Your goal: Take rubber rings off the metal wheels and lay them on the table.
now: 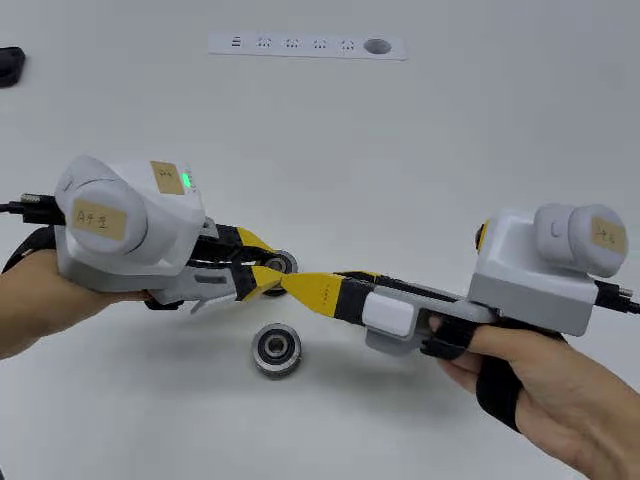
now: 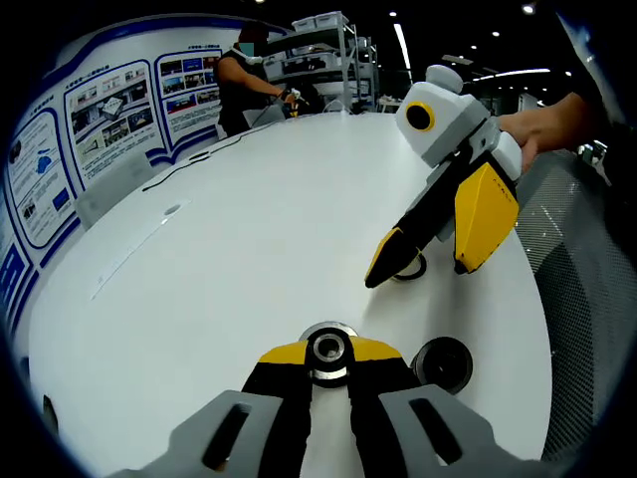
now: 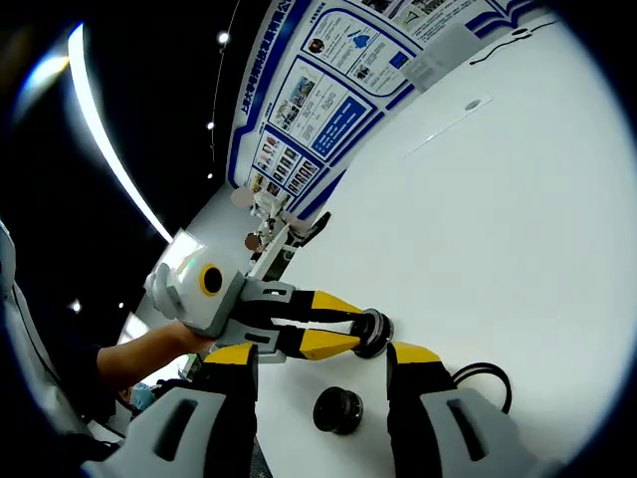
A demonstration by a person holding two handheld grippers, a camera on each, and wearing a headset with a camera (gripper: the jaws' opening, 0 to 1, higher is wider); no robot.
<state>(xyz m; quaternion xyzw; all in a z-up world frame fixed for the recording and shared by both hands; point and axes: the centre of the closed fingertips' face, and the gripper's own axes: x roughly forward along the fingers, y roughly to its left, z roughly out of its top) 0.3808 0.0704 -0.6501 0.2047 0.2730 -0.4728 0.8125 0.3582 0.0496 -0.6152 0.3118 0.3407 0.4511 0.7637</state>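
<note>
One wheel [image 2: 328, 351] clamped; second wheel [image 1: 276, 349], ring [image 3: 485, 368] lying flat.

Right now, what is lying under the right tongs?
A thin black rubber ring lies on the white table beneath one yellow tip of the open right tongs; that tip covers part of the ring.

Bright, even overhead light casts soft shadows on the table [image 1: 400, 130]; fisheye edges bend.

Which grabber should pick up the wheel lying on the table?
Probably right: the right gripper is open and empty near the table wheel, while the left gripper is shut on another wheel.
</note>
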